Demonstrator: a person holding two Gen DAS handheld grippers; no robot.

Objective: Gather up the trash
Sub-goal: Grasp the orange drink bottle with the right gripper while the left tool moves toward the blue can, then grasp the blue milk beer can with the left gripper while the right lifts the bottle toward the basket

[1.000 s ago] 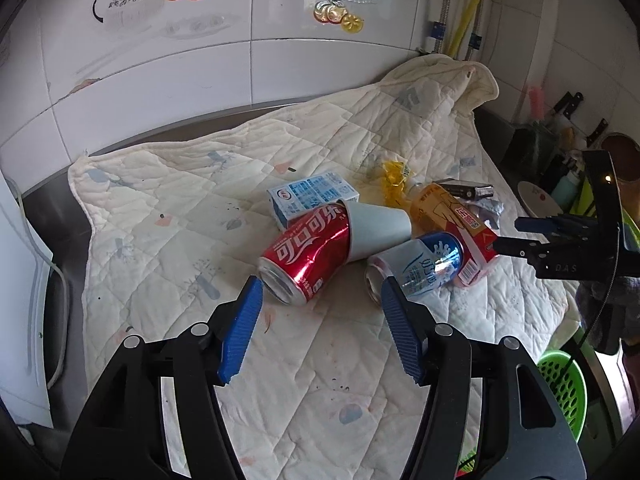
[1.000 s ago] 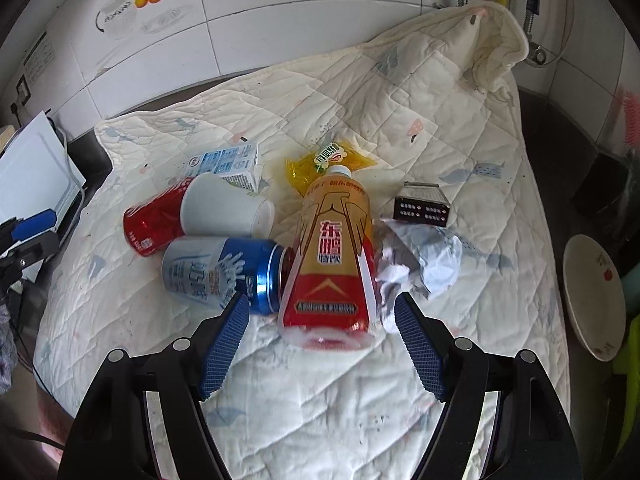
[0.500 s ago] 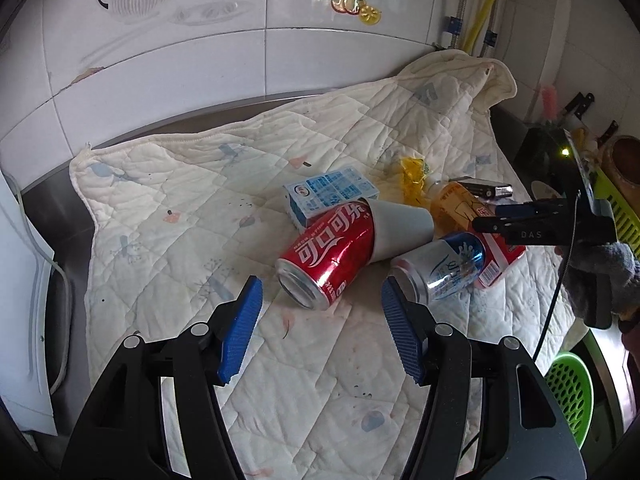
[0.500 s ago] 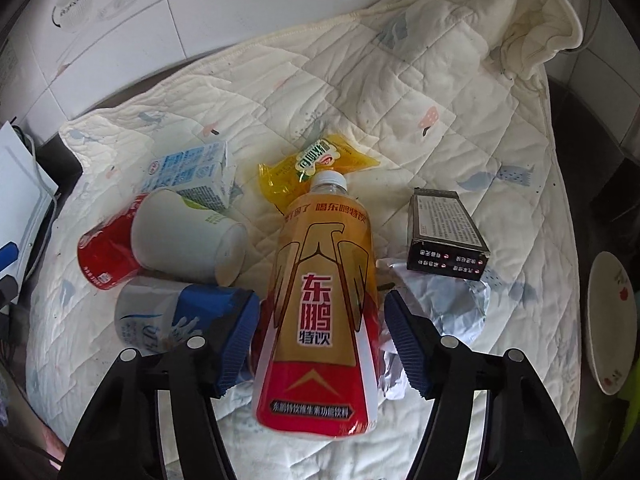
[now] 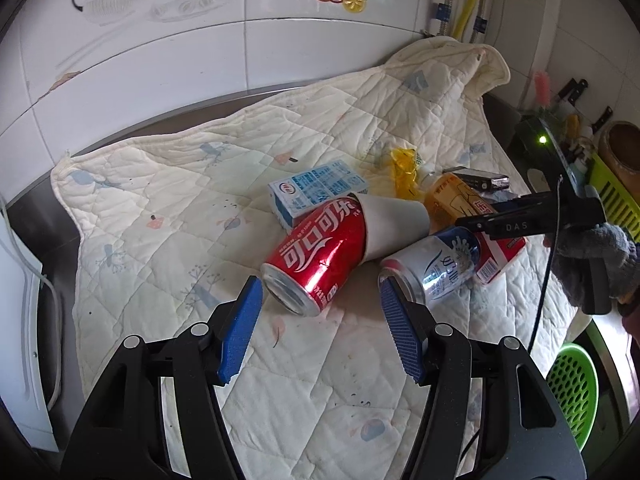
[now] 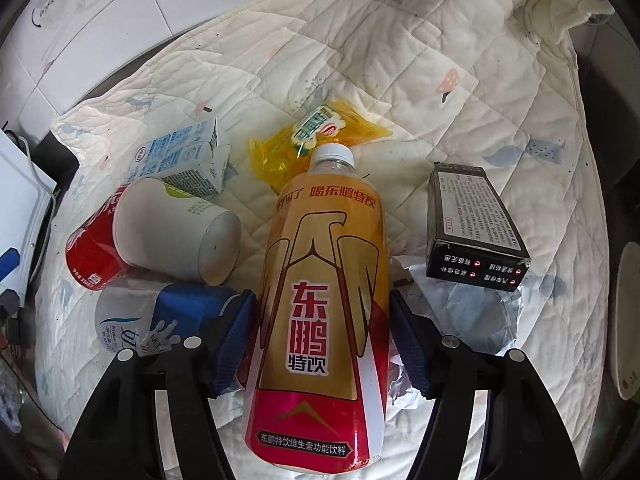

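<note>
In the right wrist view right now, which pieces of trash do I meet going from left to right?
red can → paper cup → yellow wrapper → orange drink bottle → black box.
</note>
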